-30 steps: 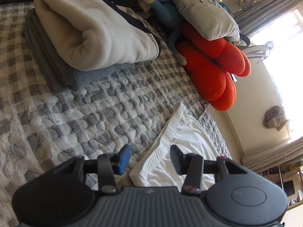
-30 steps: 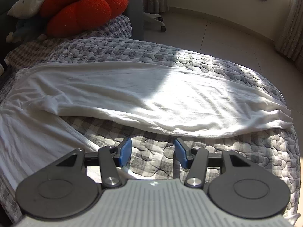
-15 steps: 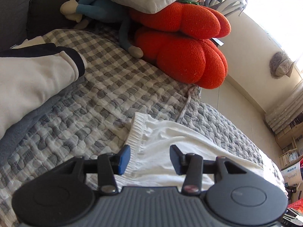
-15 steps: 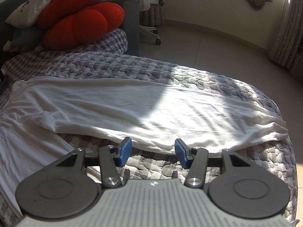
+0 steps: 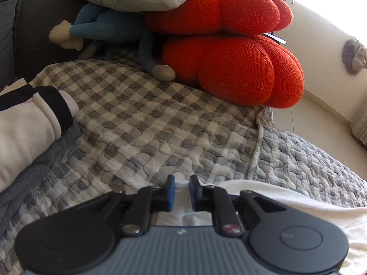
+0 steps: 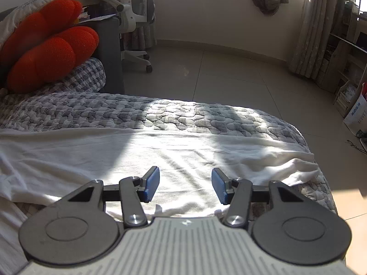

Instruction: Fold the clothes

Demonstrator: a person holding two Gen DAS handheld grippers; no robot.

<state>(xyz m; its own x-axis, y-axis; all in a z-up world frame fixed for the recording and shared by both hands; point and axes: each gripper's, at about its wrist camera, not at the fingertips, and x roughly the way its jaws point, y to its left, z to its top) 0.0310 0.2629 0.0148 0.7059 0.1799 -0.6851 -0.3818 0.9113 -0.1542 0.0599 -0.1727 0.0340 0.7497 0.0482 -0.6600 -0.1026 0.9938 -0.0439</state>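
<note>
White garment [image 6: 174, 153] — one; left fingers [image 5: 170, 192] clamped on it, right fingers [image 6: 152, 181] apart — two grippers.

Sunlit tiled floor [image 6: 229, 73], office chair [image 6: 135, 23], curtains [image 6: 318, 27]

- White garment [image 6: 183, 158]: thin, soft, matt cloth.
- Bed cover [image 5: 149, 123]: puckered quilted check fabric.
- Orange cushion [image 5: 231, 68]: coarse knit.
- Floor [image 6: 229, 75]: smooth tile.

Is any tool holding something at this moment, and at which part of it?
The left tool has just closed on the white garment at its ribbed waistband. The right tool is open above the cloth and holds nothing.
</note>
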